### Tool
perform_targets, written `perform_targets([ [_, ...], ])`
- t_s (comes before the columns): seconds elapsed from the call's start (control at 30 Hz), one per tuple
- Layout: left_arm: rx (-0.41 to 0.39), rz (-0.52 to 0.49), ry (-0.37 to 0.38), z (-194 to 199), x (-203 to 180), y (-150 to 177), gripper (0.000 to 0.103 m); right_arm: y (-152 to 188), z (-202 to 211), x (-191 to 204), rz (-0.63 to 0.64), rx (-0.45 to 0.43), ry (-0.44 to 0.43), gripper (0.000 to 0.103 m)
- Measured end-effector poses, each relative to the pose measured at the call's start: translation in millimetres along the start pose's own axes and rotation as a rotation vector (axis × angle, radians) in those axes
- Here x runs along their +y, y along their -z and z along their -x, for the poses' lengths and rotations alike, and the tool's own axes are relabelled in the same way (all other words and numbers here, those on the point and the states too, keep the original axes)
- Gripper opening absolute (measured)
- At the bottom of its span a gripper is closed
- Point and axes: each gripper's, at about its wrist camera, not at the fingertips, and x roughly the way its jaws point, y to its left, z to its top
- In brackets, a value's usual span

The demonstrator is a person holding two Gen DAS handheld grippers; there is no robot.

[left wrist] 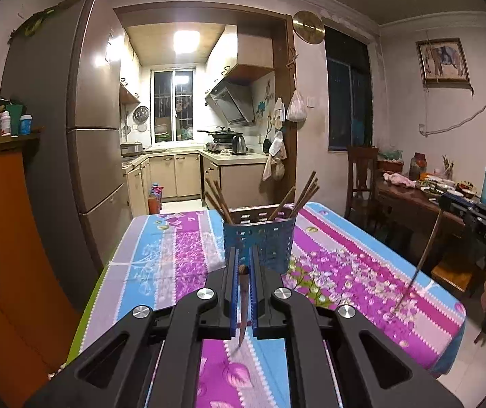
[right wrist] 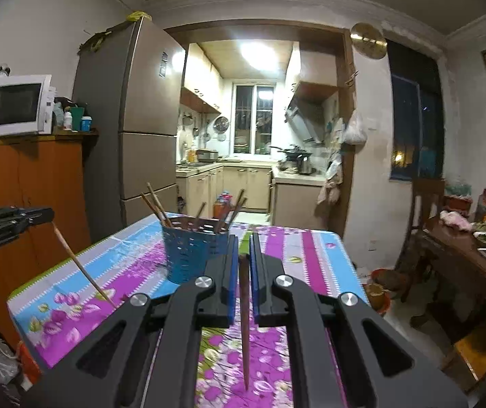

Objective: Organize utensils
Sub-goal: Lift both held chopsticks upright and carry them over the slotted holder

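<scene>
The blue holder (left wrist: 258,238) hid the lower ends of its chopsticks (left wrist: 302,192) — only the tops showed. The left gripper (left wrist: 242,261) covered the holder's base. In the right wrist view, the left gripper's (right wrist: 11,219) body was cut off by the picture's edge.

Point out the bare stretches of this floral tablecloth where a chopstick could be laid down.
The floral tablecloth lies bare left of the perforated blue utensil holder, out to the table's left edge, and right of it toward the near right corner. The holder itself is crowded with brown wooden chopsticks. Each gripper, left gripper and right gripper, grips one chopstick.
</scene>
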Motion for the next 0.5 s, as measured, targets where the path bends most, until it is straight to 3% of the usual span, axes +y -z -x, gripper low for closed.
perform_targets([
  [0.27, -0.018, -0.007, 0.010, -9.0, -9.3, -23.4, 0.007, -18.9, -21.9, 4.9, -0.045, 0.038, -0.078, 0.005],
  [0.5, 0.001, -0.041, -0.092, -32.2, -24.0, -28.3, 0.007, -26.2, -37.0, 24.9, -0.049, 0.051, -0.128, 0.005],
])
